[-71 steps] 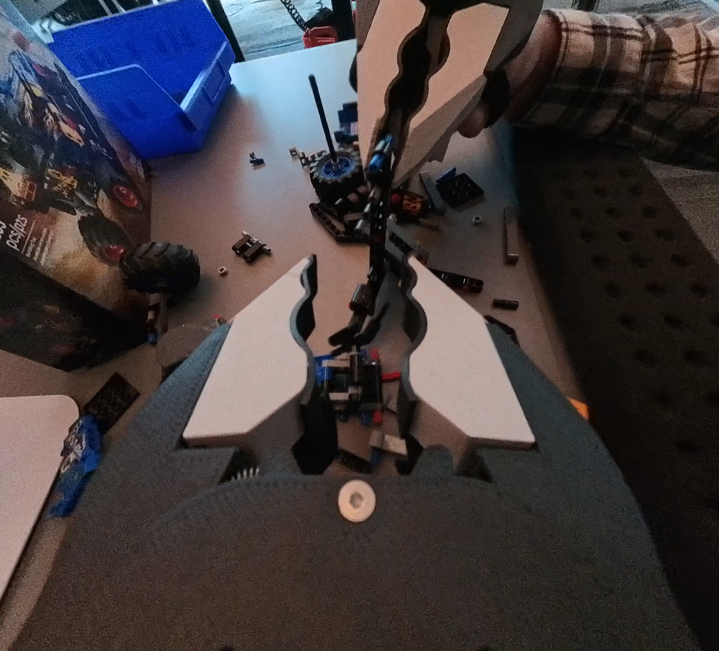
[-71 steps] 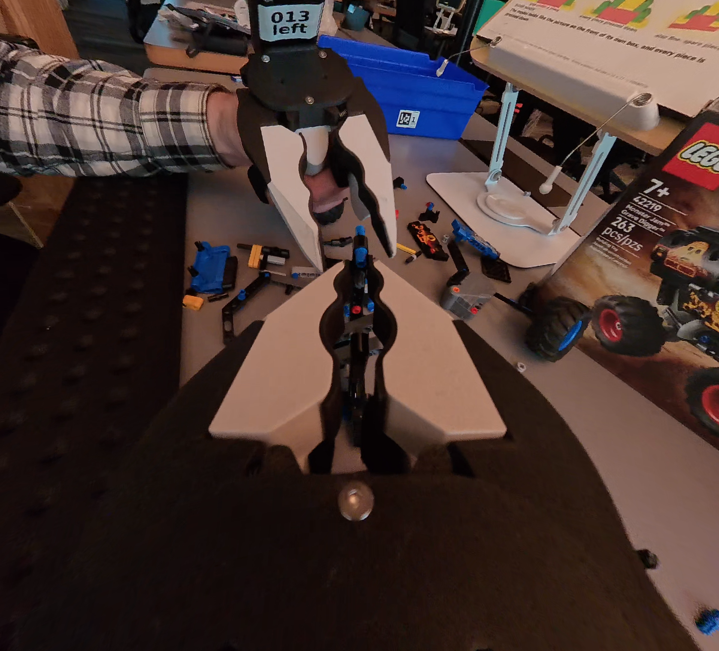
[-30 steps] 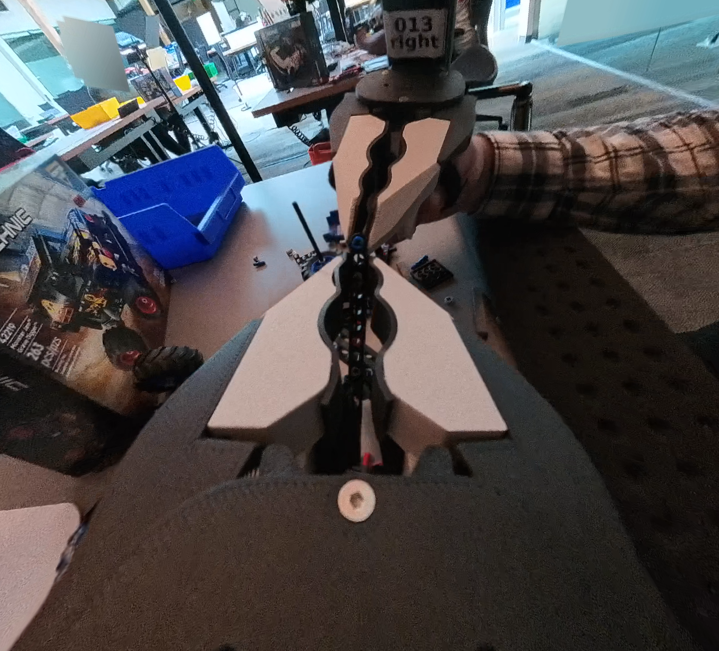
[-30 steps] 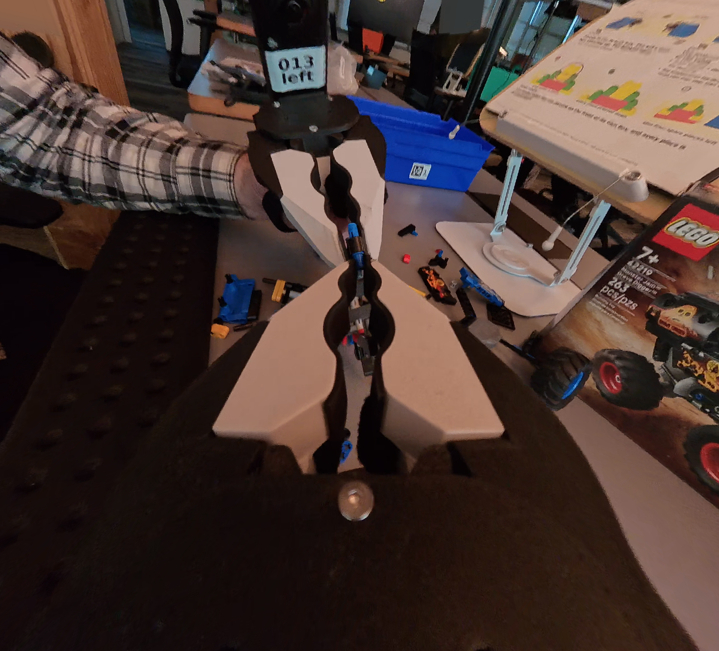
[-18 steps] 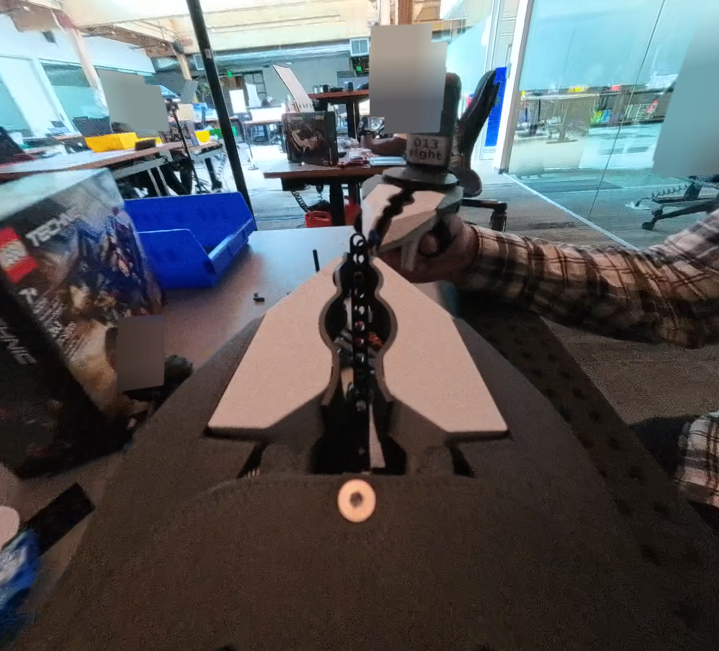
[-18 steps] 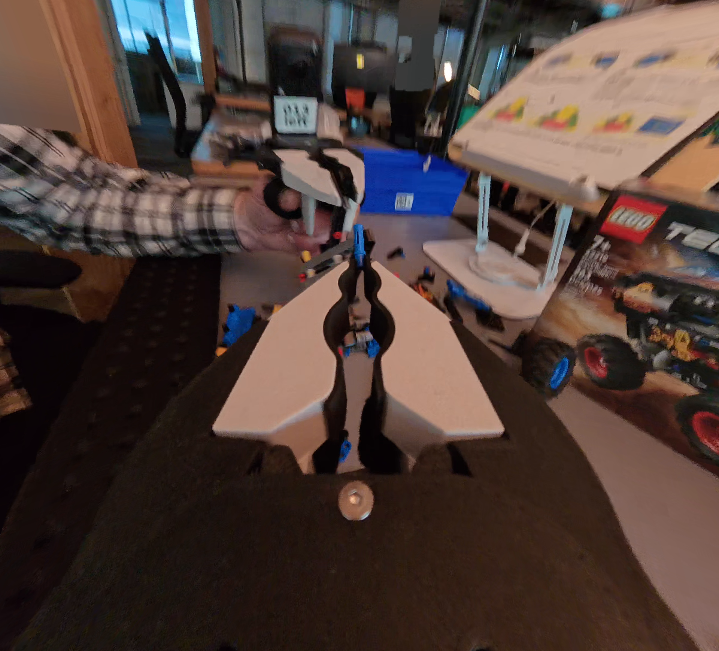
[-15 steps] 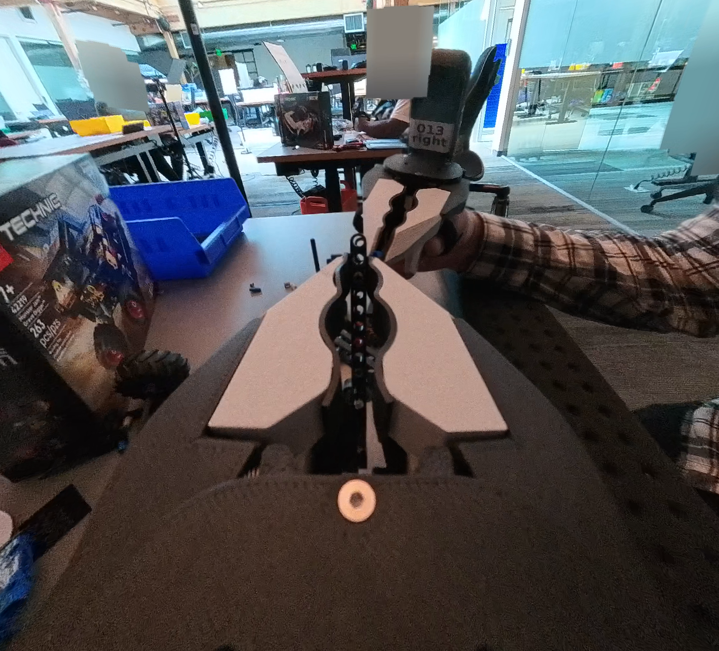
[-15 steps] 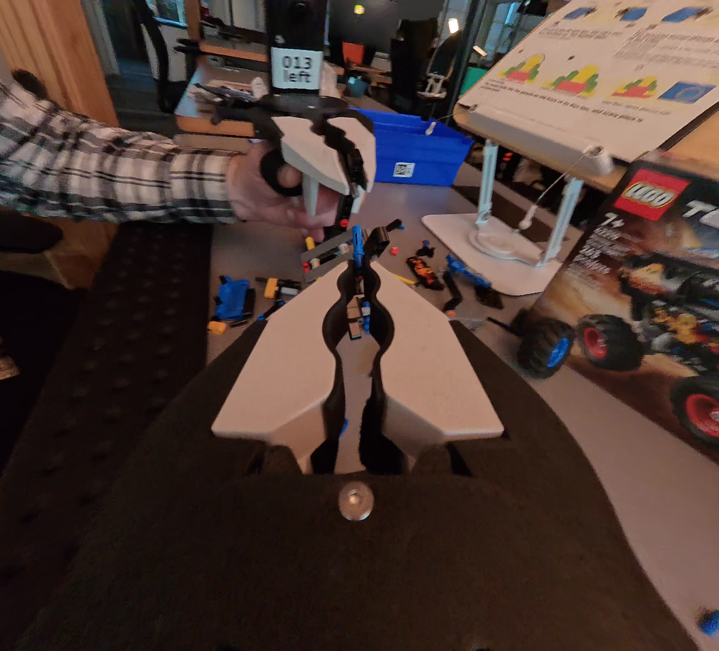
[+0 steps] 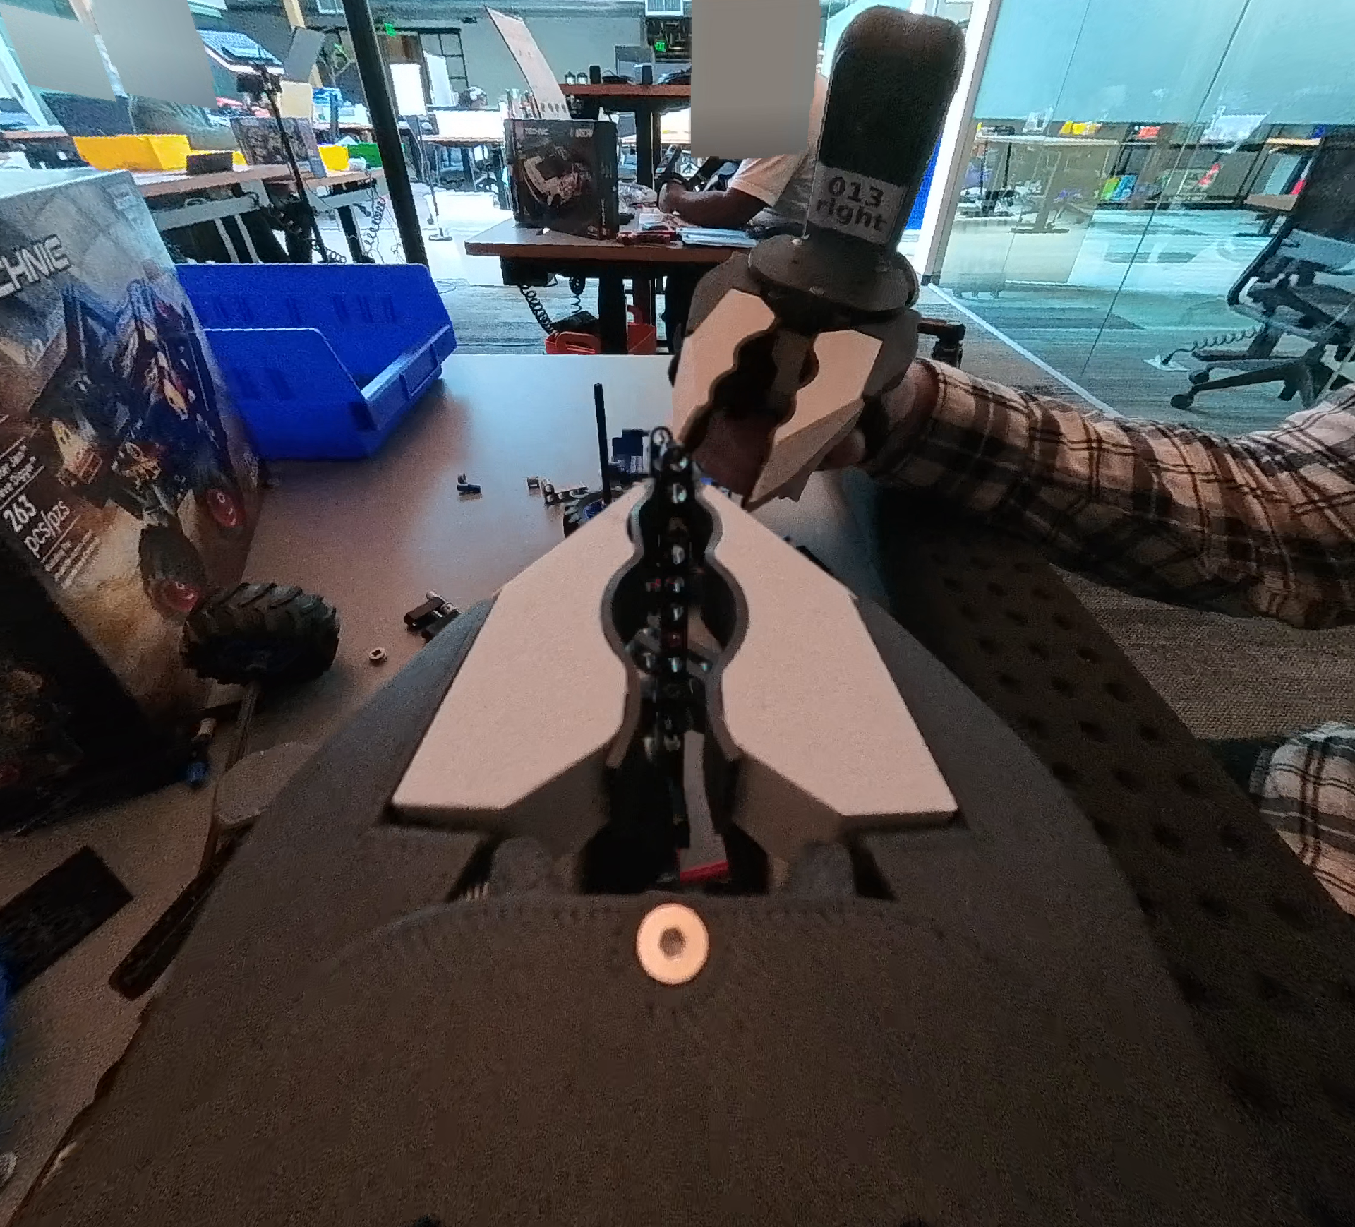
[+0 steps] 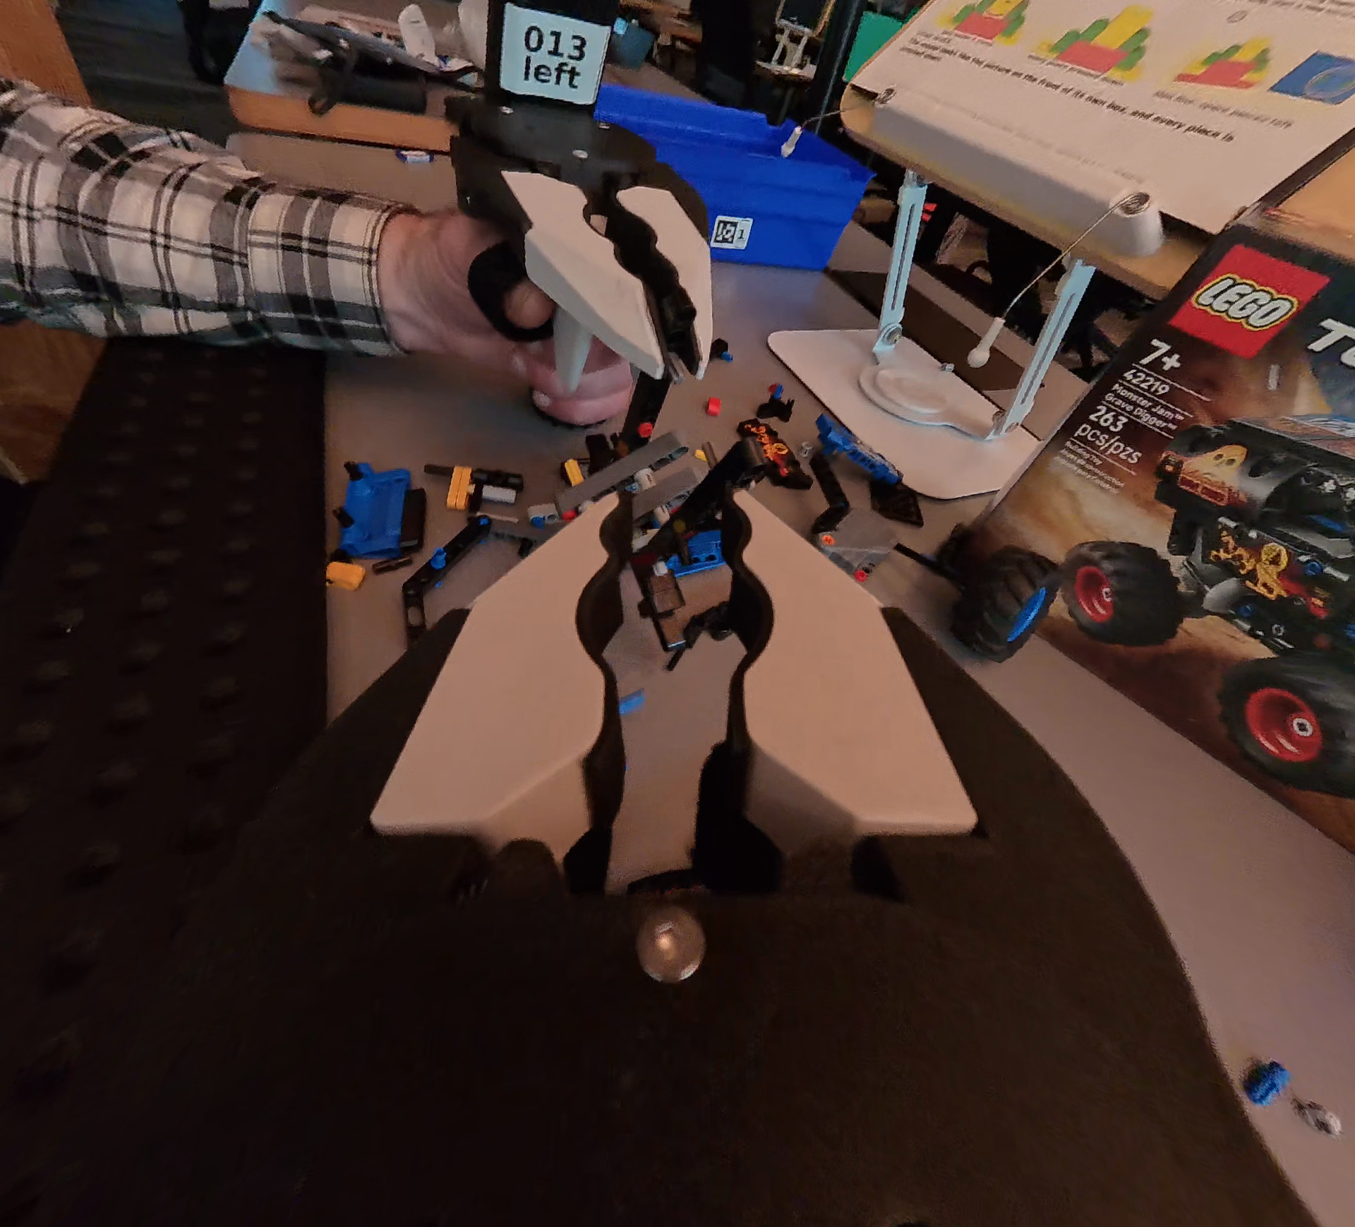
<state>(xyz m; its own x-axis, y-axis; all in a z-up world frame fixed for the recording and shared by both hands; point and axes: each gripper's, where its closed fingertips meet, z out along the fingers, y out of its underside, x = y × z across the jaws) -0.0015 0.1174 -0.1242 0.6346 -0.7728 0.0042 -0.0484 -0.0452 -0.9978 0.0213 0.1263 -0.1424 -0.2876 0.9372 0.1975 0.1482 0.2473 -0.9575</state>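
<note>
My left claw (image 9: 671, 495) is clamped edge-on along a long black toy-brick beam with a row of pin holes (image 9: 671, 605). It is pinched between the white fingers from the tips back to the throat. In the right wrist view this beam hangs below those tips with grey beams and a small blue part joined to it (image 10: 645, 466), held up off the table.

My right claw (image 10: 674, 510) stands with its fingers apart and holds nothing. The hanging assembly lies in front of its gap, but I cannot tell whether either finger touches it.

I judge the hold narrow. The beam is thin, so the squeeze should stay square on its flat sides, or the hanging weight may twist it.

The grey table top (image 10: 440, 407) is strewn with loose pieces, among them a chunky blue block (image 10: 374, 510) at the left and a black rubber tyre with a blue hub (image 10: 997, 605) at the right. The tyre lies against a cardboard toy box printed with a monster truck (image 10: 1210, 532). A white stand carrying an instruction sheet (image 10: 916, 399) stands farther right, and a blue plastic bin (image 10: 733, 194) sits at the far edge. A dark dimpled mat (image 9: 1100, 678) lies beside the table.

The room is an open workshop with desks, a glass wall on the right and a person seated at a far desk.
</note>
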